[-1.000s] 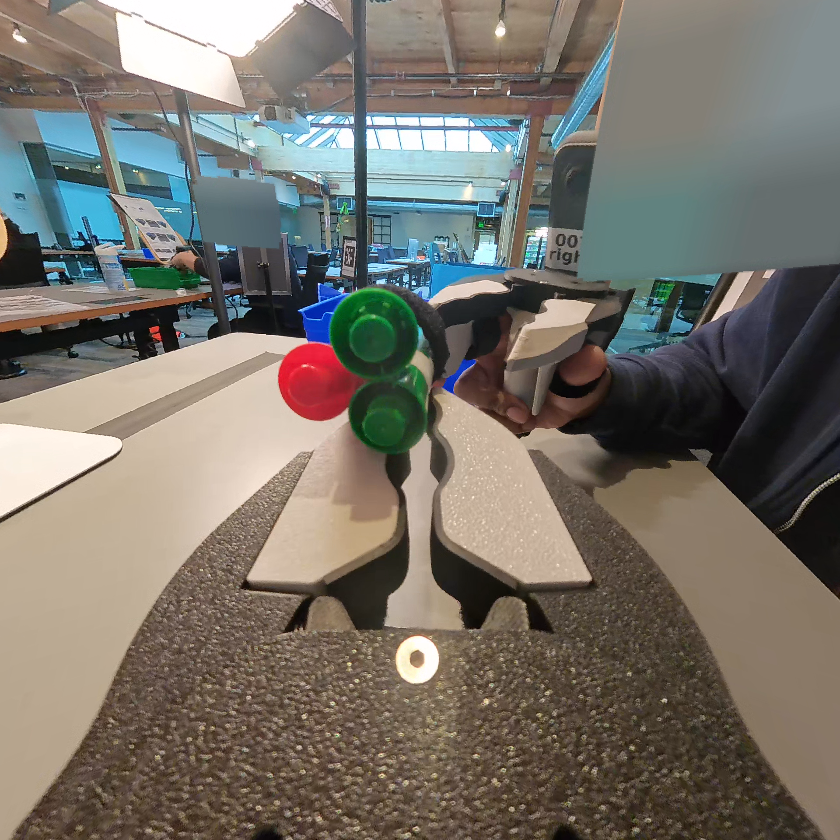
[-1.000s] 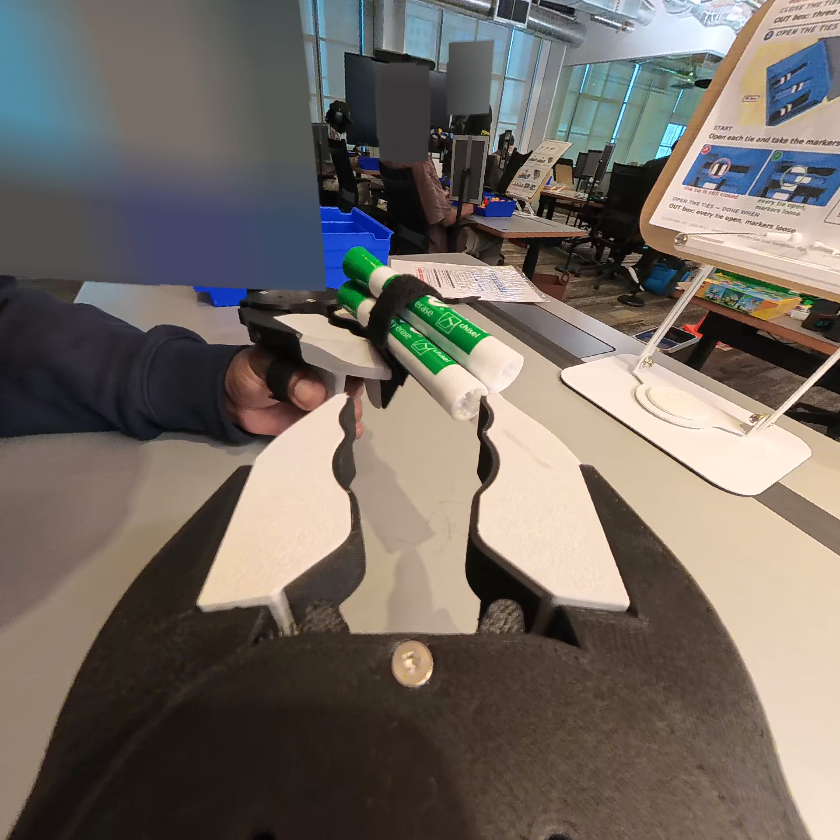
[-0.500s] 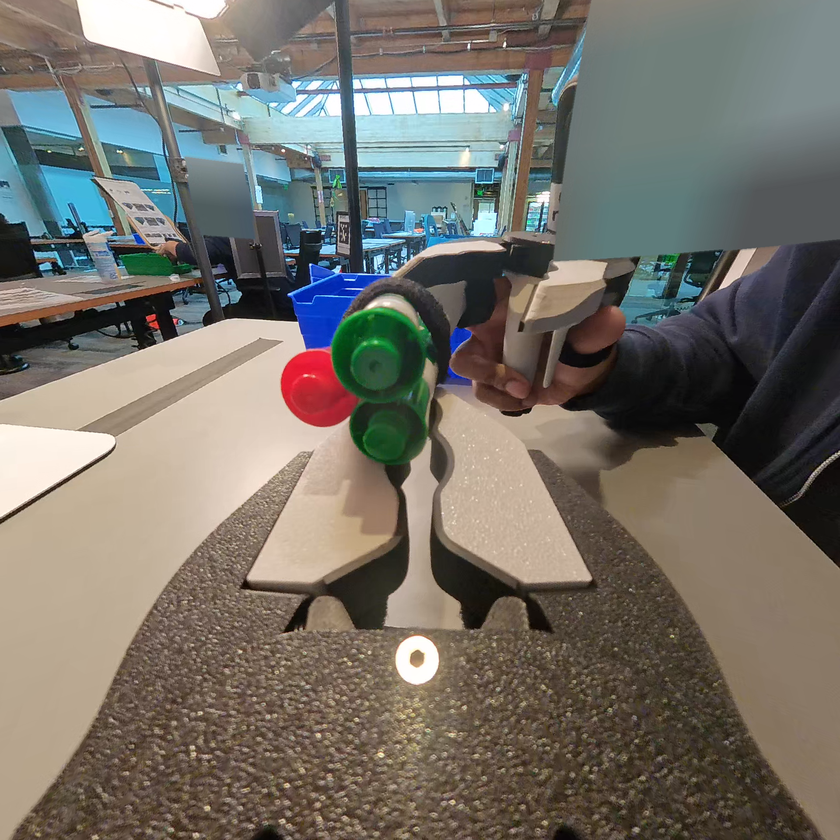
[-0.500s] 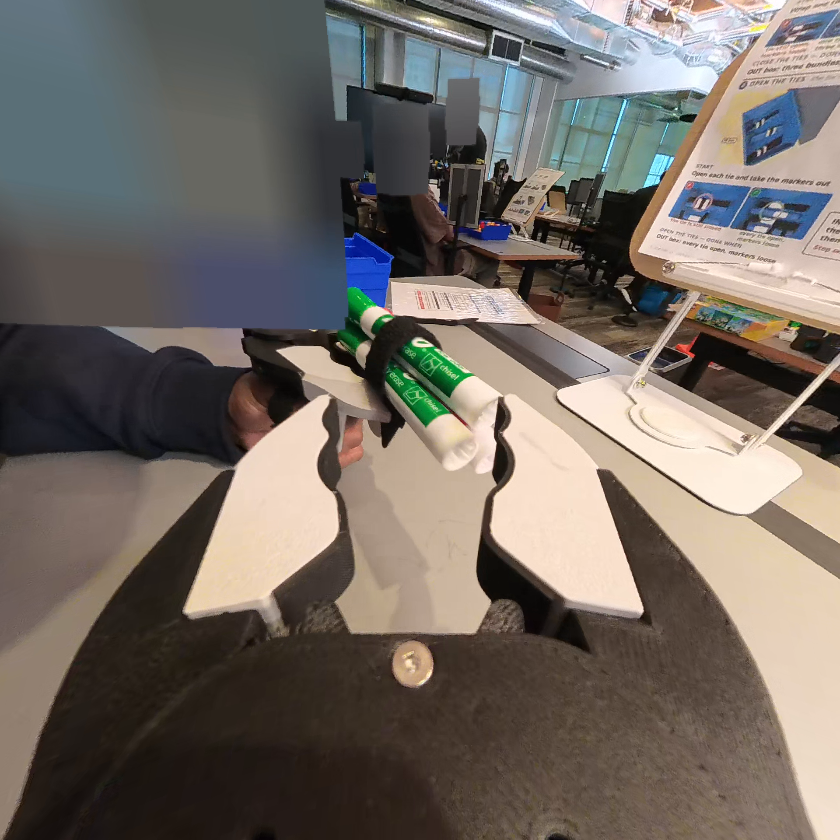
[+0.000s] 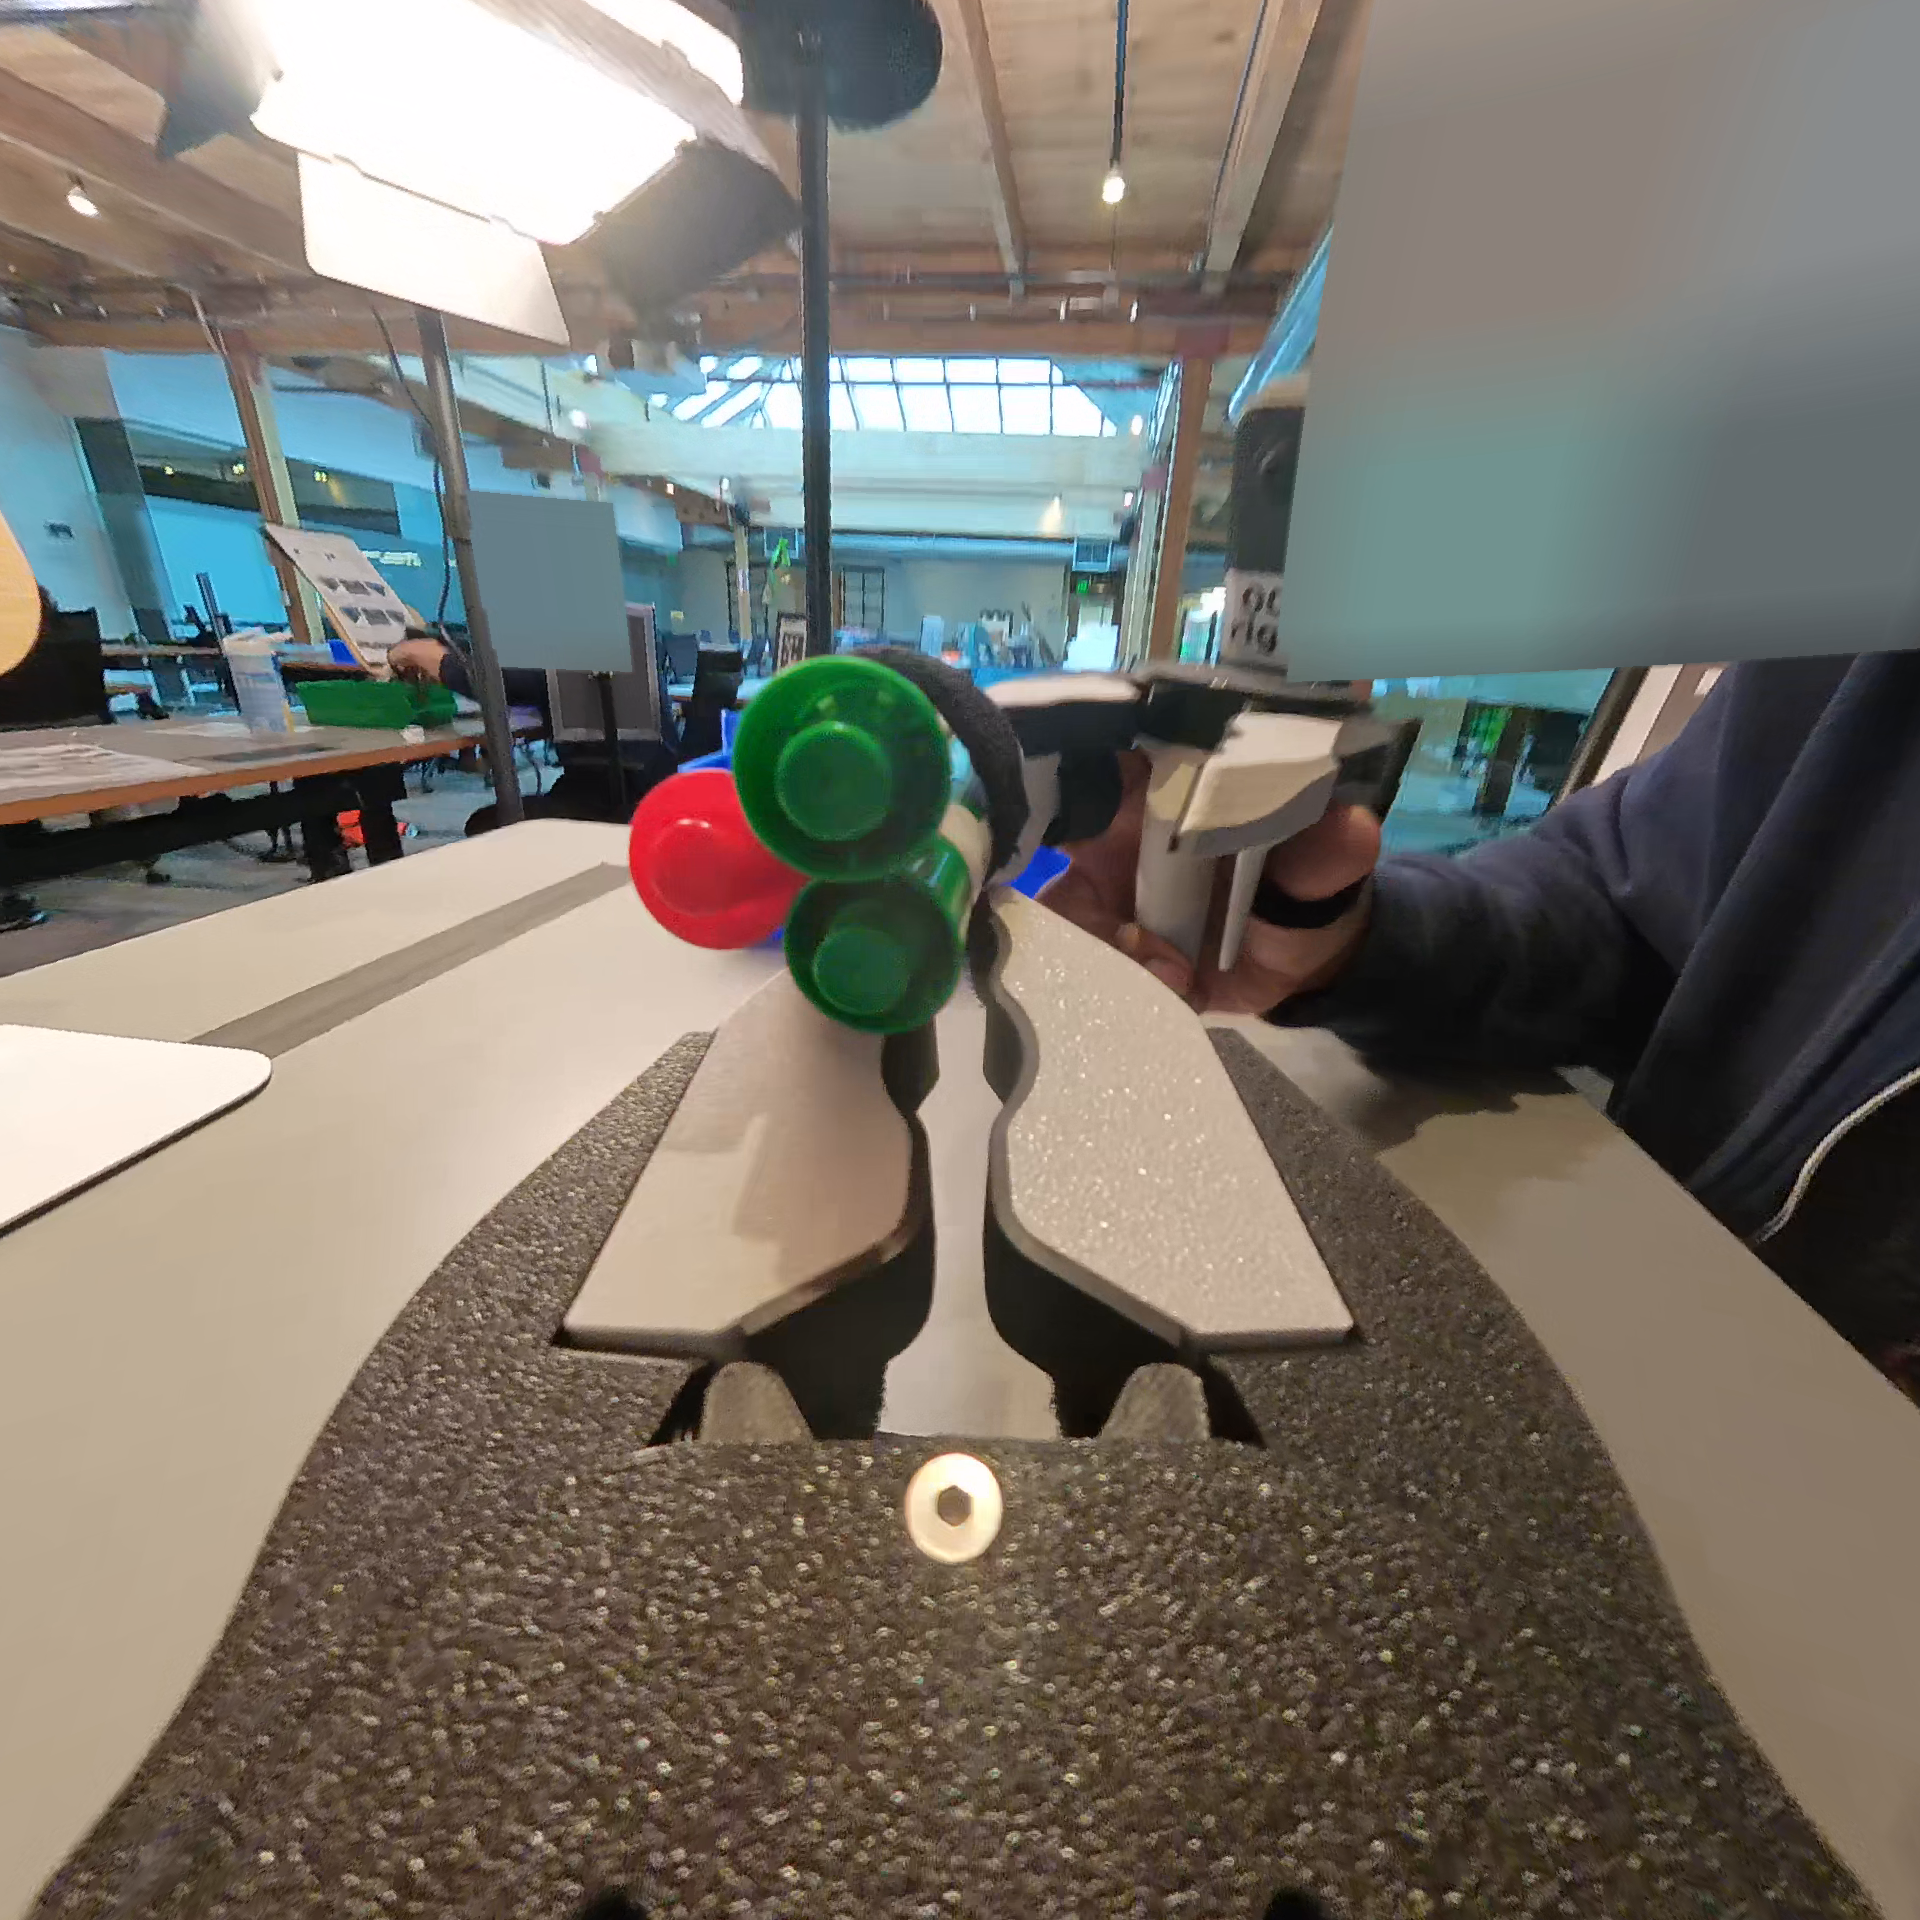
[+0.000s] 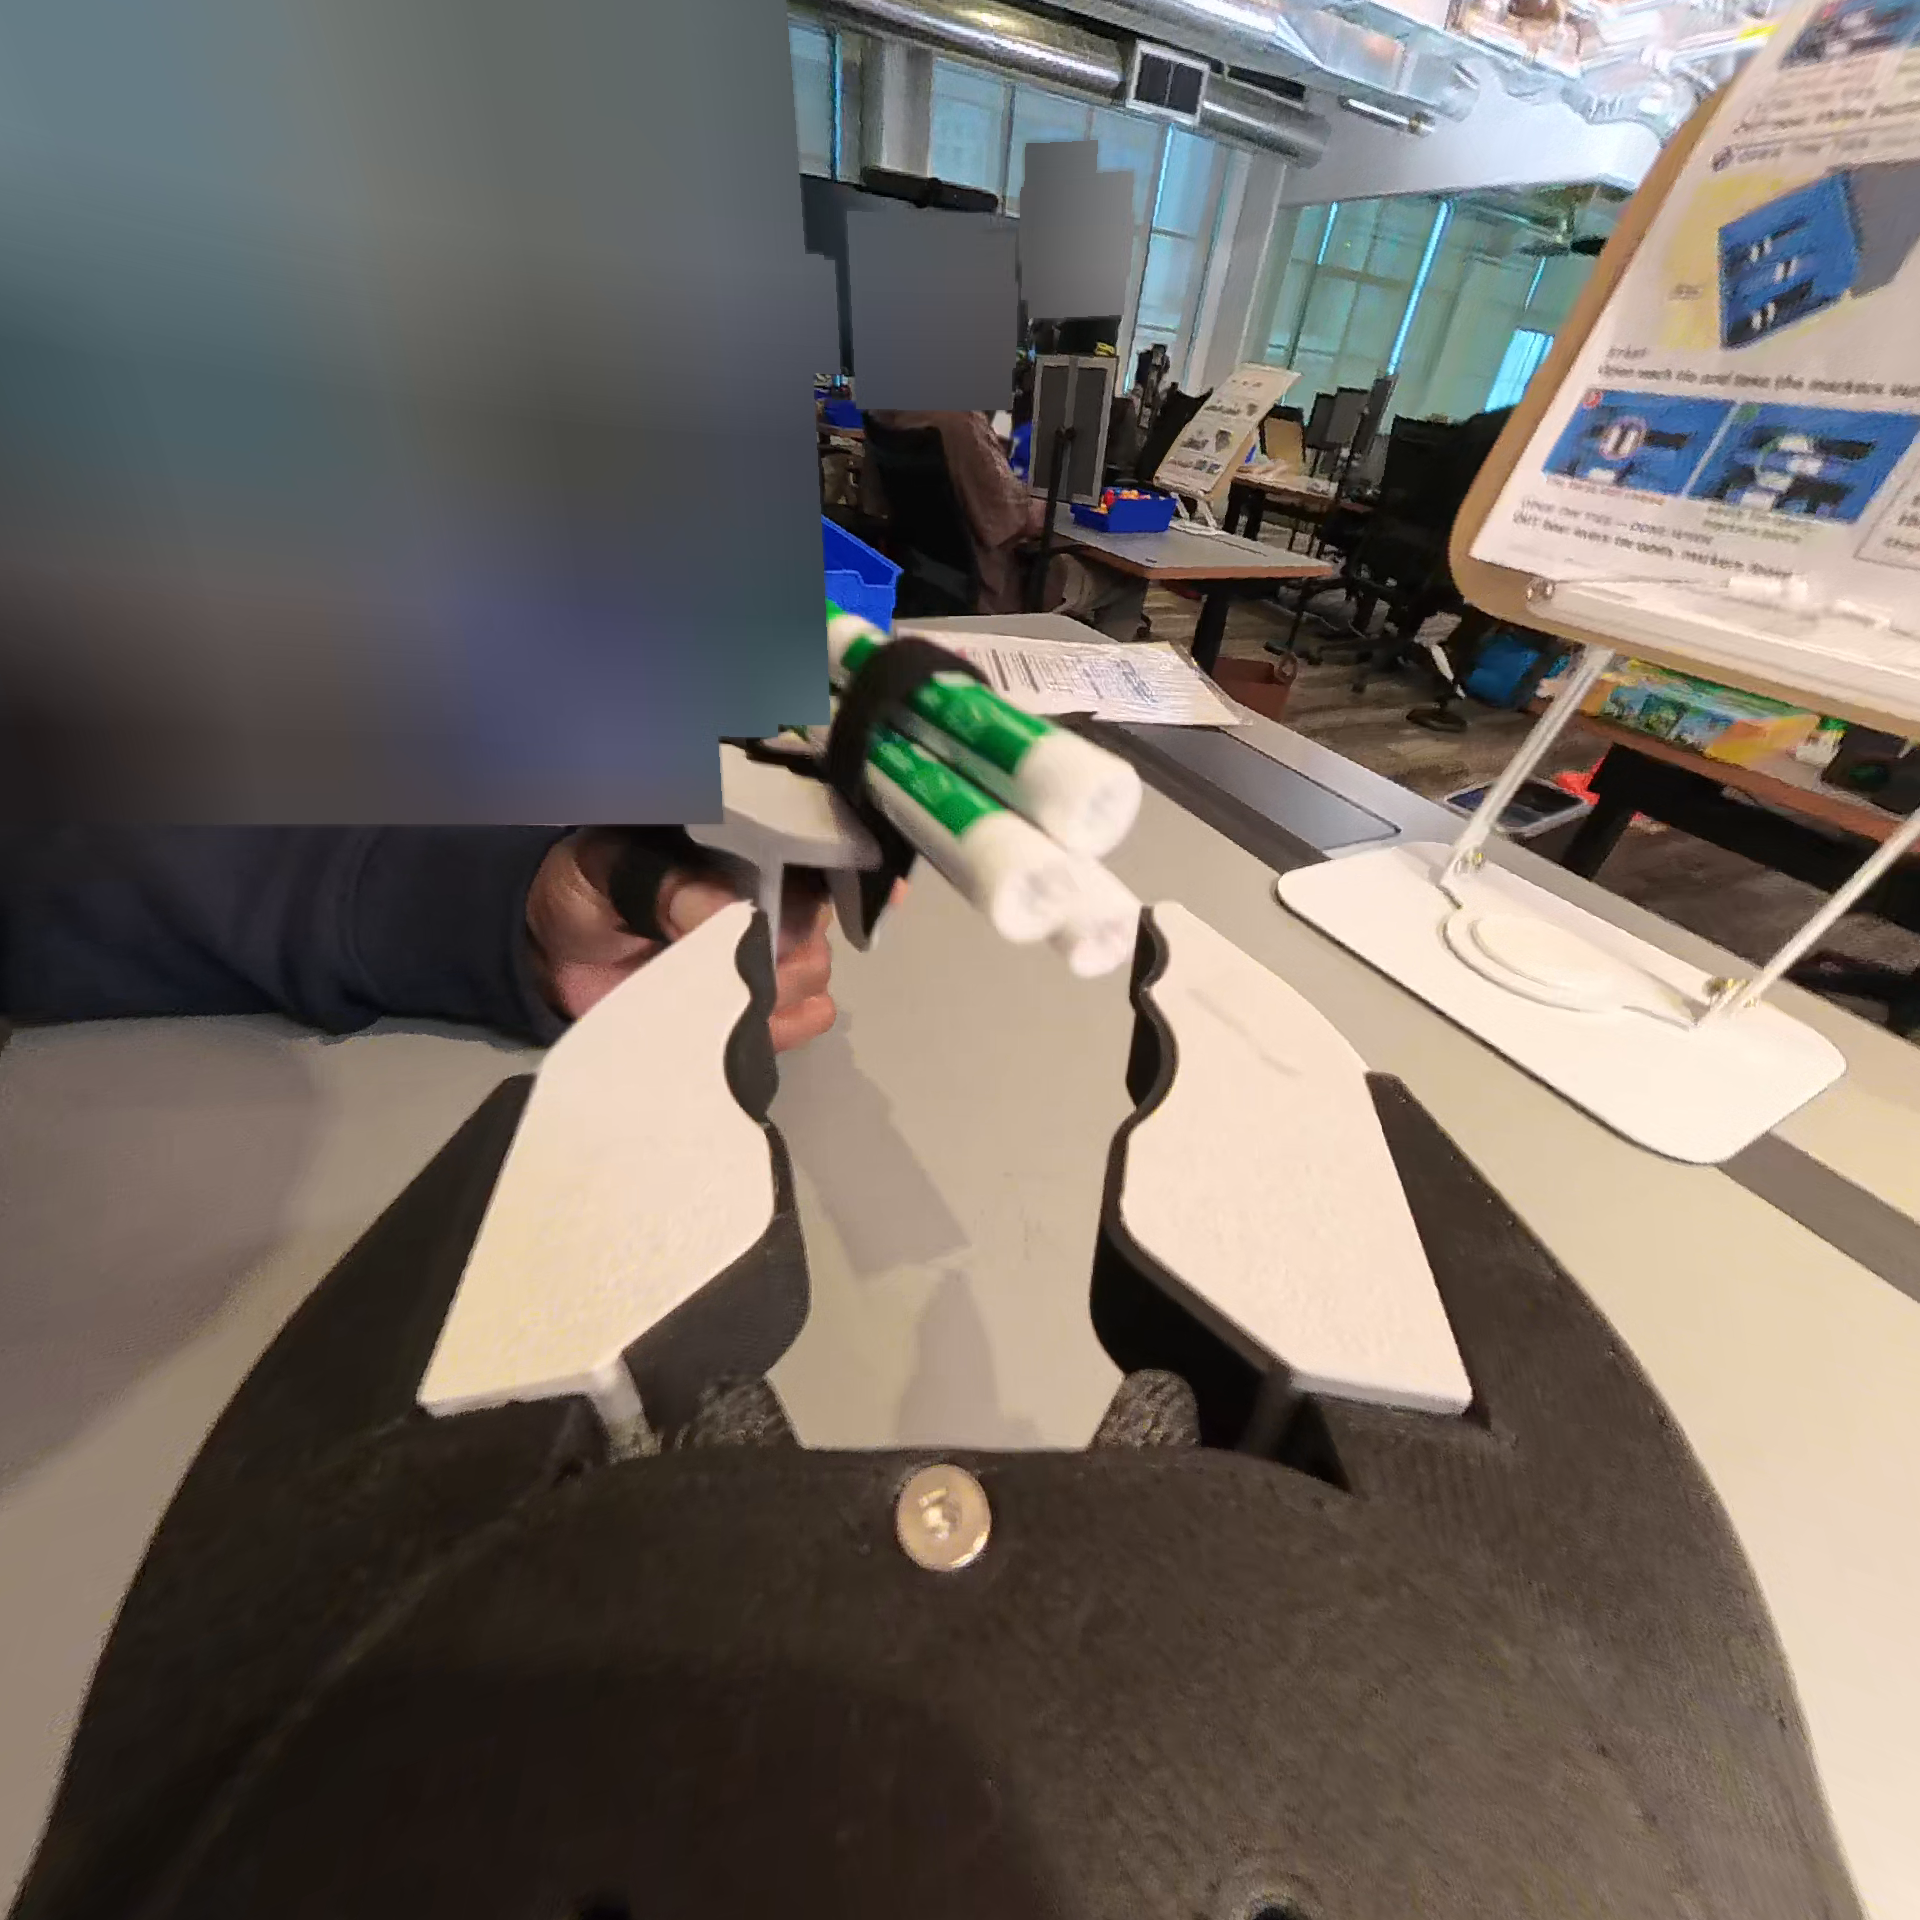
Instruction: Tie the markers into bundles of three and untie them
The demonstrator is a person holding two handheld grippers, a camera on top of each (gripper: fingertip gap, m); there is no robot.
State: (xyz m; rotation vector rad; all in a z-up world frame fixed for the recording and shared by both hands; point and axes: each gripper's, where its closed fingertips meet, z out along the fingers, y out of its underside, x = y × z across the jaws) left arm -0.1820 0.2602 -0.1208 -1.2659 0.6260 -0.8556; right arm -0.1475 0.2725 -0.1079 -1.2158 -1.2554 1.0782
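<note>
A bundle of three markers [image 5: 842, 831], two with green caps and one with a red cap [image 5: 696, 862], is wrapped by a black strap [image 5: 987, 748]. My left gripper [image 5: 968, 935] is shut on the bundle at the strap and holds it above the grey table [image 5: 312, 1195]. In the right wrist view the bundle [image 6: 977, 790] points its white ends towards me, and the left gripper [image 6: 800, 831] holds it from the left. My right gripper [image 6: 951, 920] is open, with the white ends just above its gap, near the right finger. It also shows in the left wrist view [image 5: 1226, 769].
A white stand base [image 6: 1558, 997] carrying an instruction board [image 6: 1714, 364] stands to the right; its corner also shows in the left wrist view [image 5: 104, 1101]. A blue bin [image 6: 857, 577] and a paper sheet [image 6: 1081, 675] lie farther back. A person's sleeve [image 5: 1662, 935] is at the right.
The left gripper keeps its hold on the bundle. The bundle's white ends have come closer to my right gripper's tips and now sit higher, over the gap. The right gripper stays open.
</note>
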